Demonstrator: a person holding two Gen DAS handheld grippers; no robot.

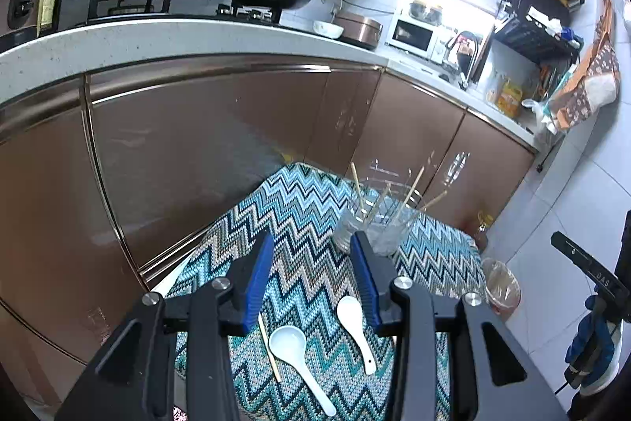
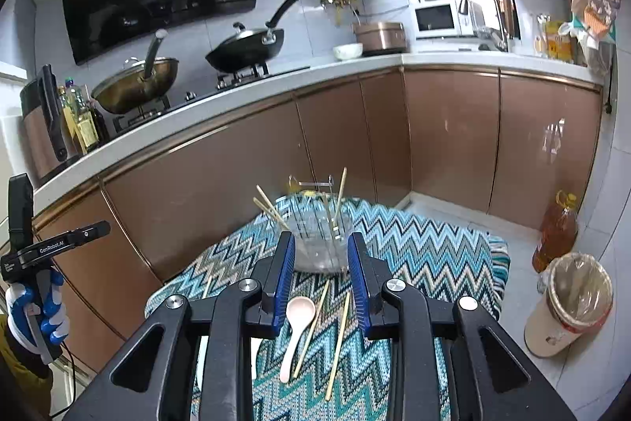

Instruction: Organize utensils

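Observation:
A zigzag cloth (image 1: 315,208) covers a small table. In the left wrist view, two white spoons, a large one (image 1: 292,350) and a small one (image 1: 353,318), lie on it beside a chopstick (image 1: 269,350). My left gripper (image 1: 312,239) hovers above them, open and holding nothing. A clear glass container (image 1: 374,223) with several chopsticks standing in it sits just beyond. In the right wrist view, a pink spoon (image 2: 297,322) and two chopsticks (image 2: 311,330) (image 2: 340,342) lie below my right gripper (image 2: 320,239), which is open and holds nothing. The glass container (image 2: 321,243) stands behind its tips.
Brown cabinet doors (image 2: 236,184) under a white counter (image 2: 276,81) close off the far side. Pans (image 2: 244,46) sit on the stove. A lined bin (image 2: 572,302) and an oil bottle (image 2: 556,231) stand on the floor at right. A gloved hand (image 2: 35,314) is at left.

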